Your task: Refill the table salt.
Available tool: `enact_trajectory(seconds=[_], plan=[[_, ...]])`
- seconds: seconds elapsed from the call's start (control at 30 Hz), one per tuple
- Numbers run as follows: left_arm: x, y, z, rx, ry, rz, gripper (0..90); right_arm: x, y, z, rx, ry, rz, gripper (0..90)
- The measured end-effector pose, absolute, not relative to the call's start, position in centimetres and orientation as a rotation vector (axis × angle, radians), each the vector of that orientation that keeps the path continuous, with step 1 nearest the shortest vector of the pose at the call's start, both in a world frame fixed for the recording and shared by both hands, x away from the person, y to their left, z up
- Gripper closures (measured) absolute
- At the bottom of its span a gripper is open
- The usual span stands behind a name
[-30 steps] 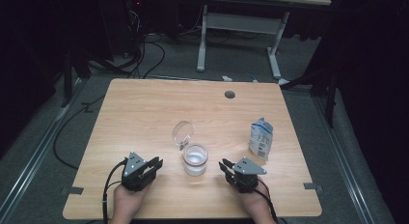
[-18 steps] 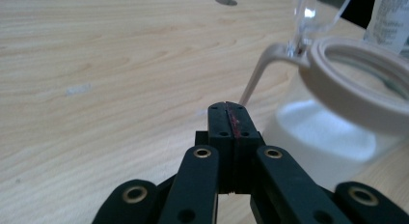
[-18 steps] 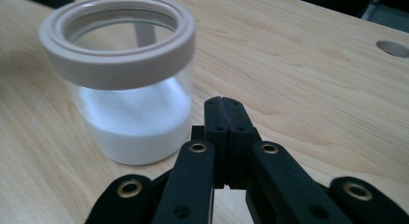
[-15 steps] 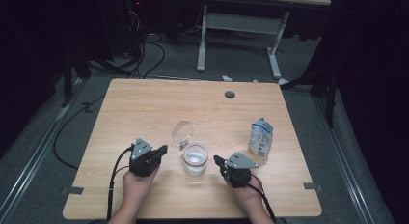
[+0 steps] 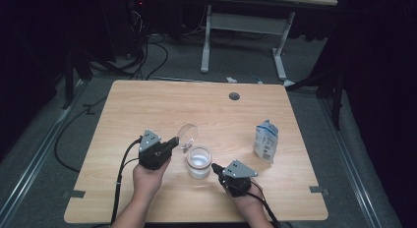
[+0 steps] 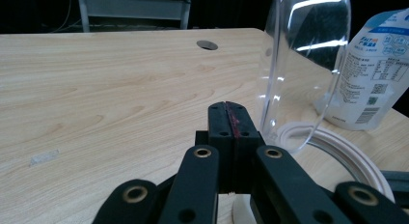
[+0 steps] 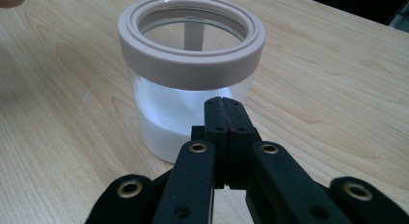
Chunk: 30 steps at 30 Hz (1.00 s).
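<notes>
A glass jar (image 5: 198, 163) with a pale rim and white contents stands near the table's front middle, seen close in the right gripper view (image 7: 190, 64). Its clear round lid (image 5: 187, 134) stands swung up behind it, upright in the left gripper view (image 6: 301, 64) above the jar's rim (image 6: 354, 154). My left gripper (image 5: 170, 143) is shut and empty, its tips just left of the lid (image 6: 226, 115). My right gripper (image 5: 215, 167) is shut and empty, its tips close to the jar's right side (image 7: 224, 108).
A white and blue printed pouch (image 5: 265, 140) stands upright to the right of the jar, also in the left gripper view (image 6: 376, 64). A round cable hole (image 5: 234, 96) sits near the table's far edge. Bare wood (image 5: 147, 110) lies to the left and behind.
My left hand has lifted and moved forward and right, toward the lid. My right hand has shifted left, closer to the jar. The jar, lid and pouch have not moved.
</notes>
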<state>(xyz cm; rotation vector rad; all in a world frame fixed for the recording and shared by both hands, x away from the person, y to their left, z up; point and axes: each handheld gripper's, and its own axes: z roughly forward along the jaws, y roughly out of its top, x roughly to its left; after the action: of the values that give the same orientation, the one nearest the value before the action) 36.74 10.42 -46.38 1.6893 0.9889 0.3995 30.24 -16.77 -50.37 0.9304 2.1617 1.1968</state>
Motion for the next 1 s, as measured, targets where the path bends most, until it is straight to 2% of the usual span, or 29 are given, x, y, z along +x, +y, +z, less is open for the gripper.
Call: enact_trajectory(seconds=[0.57, 1.0], plan=[[35.7, 9.6, -46.6, 1.699, 0.953, 0.391, 90.0, 30.1, -16.5, -50.4, 0.923, 2.154, 1.198, 90.0], [35.6, 9.7, -50.1, 1.78, 1.005, 0.415, 90.0, 30.1, -17.1, -50.3, 0.943, 2.141, 1.206, 90.0]])
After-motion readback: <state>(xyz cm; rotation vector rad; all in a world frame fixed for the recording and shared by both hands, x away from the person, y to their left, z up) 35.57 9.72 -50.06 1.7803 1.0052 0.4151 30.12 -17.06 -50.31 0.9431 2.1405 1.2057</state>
